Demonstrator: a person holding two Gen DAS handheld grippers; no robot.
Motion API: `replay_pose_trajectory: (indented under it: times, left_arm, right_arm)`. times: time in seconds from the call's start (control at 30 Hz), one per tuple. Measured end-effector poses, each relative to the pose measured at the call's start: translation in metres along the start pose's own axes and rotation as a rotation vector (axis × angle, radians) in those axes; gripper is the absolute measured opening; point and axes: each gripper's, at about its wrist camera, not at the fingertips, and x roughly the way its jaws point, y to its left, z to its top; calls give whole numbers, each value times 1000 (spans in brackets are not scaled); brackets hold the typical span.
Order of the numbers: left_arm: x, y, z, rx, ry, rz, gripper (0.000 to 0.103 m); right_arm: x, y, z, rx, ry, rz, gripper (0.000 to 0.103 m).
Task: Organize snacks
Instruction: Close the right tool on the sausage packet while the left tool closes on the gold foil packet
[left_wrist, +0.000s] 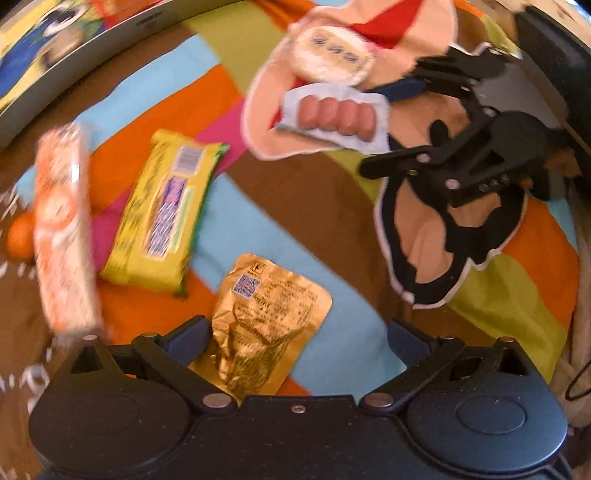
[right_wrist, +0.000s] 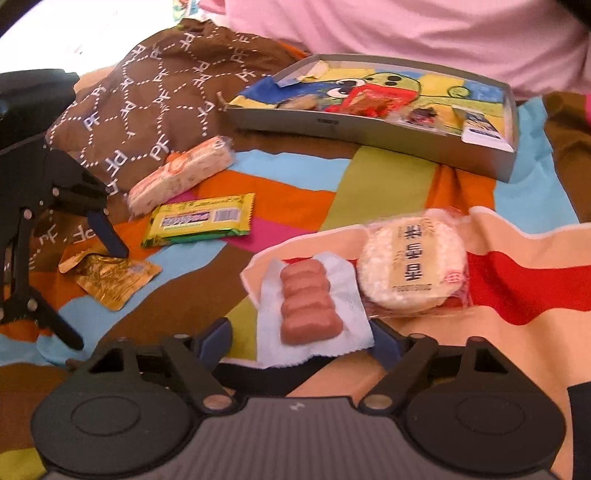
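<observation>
My left gripper (left_wrist: 297, 332) is open low over the striped blanket, and a crumpled gold packet (left_wrist: 258, 314) lies between its fingers. Beyond it are a yellow wafer pack (left_wrist: 162, 214) and an orange-and-white pack (left_wrist: 62, 229). My right gripper (right_wrist: 300, 341) is open too, with its fingers on either side of a white-wrapped pack of pink sausages (right_wrist: 310, 306). A round rice cracker pack (right_wrist: 413, 258) lies just right of the sausages. The grey tray (right_wrist: 369, 147) at the back holds several small snacks. The left gripper (right_wrist: 92, 288) straddles the gold packet (right_wrist: 107, 273).
A brown patterned cloth (right_wrist: 147, 92) is bunched at the back left. A small orange ball (left_wrist: 20, 236) sits behind the orange-and-white pack. A person's pink garment (right_wrist: 406, 37) fills the back. The blanket (right_wrist: 369, 177) is bare between the tray and the snacks.
</observation>
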Motion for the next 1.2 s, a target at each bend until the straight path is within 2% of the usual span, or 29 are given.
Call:
replay_pose_trajectory:
  times: [0.2, 0.3, 0.4, 0.5, 0.73, 0.83, 0.9, 1.03, 1.13, 1.2]
  left_arm:
    - [-10, -3, -25, -152, -64, -2, 102]
    - [-17, -3, -34, -219, -87, -11, 102]
    - [-16, -9, -40, -233, -110, 12, 101]
    - [-21, -7, -48, -253, -131, 26, 100]
    - [-20, 1, -53, -301, -171, 47, 97]
    - [-18, -1, -54, -323, -193, 87, 89]
    - [-20, -3, -57, -328, -206, 109, 85]
    - [-22, -4, -61, -345, -219, 143, 70]
    - [-24, -1, -62, -411, -231, 149, 60]
    - [-24, -1, -63, -466, -244, 146, 59]
  right_arm:
    - [-8, 28, -6, -51, 1, 40, 80]
    - [-13, 38, -7, -51, -6, 23, 81]
    - [-18, 40, -2, 9, -24, -1, 88]
    - [-16, 37, 7, 53, -33, -44, 90]
    - [22, 31, 21, 167, 46, -112, 90]
    - [31, 34, 22, 180, 49, -140, 89]
    - [32, 39, 23, 170, 48, -148, 81]
    - [26, 47, 18, 148, 45, -148, 70]
    - [18, 50, 13, 155, 45, -140, 67]
    - [13, 54, 9, 146, 47, -137, 66]
